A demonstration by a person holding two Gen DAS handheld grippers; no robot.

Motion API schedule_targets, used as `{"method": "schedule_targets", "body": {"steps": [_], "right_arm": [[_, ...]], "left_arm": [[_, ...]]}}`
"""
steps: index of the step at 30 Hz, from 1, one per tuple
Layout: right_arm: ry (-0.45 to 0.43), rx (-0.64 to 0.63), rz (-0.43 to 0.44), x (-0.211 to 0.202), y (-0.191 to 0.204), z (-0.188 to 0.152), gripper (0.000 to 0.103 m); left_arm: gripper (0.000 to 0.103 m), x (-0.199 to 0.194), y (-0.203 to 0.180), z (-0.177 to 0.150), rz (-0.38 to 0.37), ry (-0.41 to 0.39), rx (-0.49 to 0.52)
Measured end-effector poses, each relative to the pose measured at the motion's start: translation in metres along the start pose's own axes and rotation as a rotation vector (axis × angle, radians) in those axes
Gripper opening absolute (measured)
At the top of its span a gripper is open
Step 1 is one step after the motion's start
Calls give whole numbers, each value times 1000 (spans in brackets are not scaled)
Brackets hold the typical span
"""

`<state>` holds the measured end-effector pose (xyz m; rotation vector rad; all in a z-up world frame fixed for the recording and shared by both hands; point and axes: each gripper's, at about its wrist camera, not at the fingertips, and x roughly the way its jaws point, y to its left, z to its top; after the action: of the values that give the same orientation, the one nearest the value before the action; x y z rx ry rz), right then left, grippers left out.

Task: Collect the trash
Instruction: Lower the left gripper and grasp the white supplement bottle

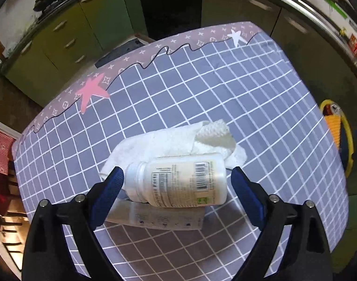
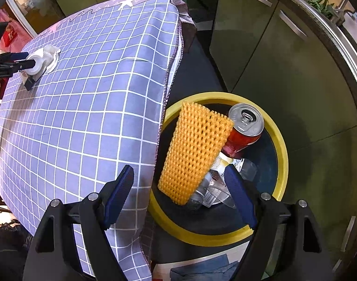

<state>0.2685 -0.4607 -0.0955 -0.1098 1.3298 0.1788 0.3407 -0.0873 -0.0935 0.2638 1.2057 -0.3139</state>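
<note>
Green kitchen cabinets [image 1: 68, 35] are seen behind a table covered by a grey checked cloth [image 1: 202, 89]. On that cloth a white pill bottle [image 1: 180, 182] lies on its side, resting against a crumpled paper towel [image 1: 169, 140] and over a flat packet [image 1: 155, 217]. The bottle is bracketed by the left gripper [image 1: 176, 175], whose jaws stand wide at either end of it; no firm contact can be made out, so nothing is judged to be held yet. Beside the table edge, a yellow-rimmed bin [image 2: 281, 145] already holds an orange foam net [image 2: 194, 149], a red can [image 2: 246, 126] and clear plastic. Over it the right gripper [image 2: 178, 175] hangs wide open and empty. The pickup step appears to be in hand; closing on the bottle and carrying it to the bin is called for next.
</note>
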Motion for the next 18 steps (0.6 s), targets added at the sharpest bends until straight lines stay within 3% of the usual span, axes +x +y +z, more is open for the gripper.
{"method": "schedule_targets", "body": {"steps": [9, 12, 18], "right_arm": [[2, -7, 4, 0, 4, 1, 79], [3, -9, 4, 0, 5, 1, 79], [-2, -9, 8, -2, 3, 0, 79]], "left_arm": [[89, 9, -1, -2, -3, 32, -1], [81, 15, -1, 1, -12, 52, -12], [81, 0, -2, -1, -19, 25, -4]]}}
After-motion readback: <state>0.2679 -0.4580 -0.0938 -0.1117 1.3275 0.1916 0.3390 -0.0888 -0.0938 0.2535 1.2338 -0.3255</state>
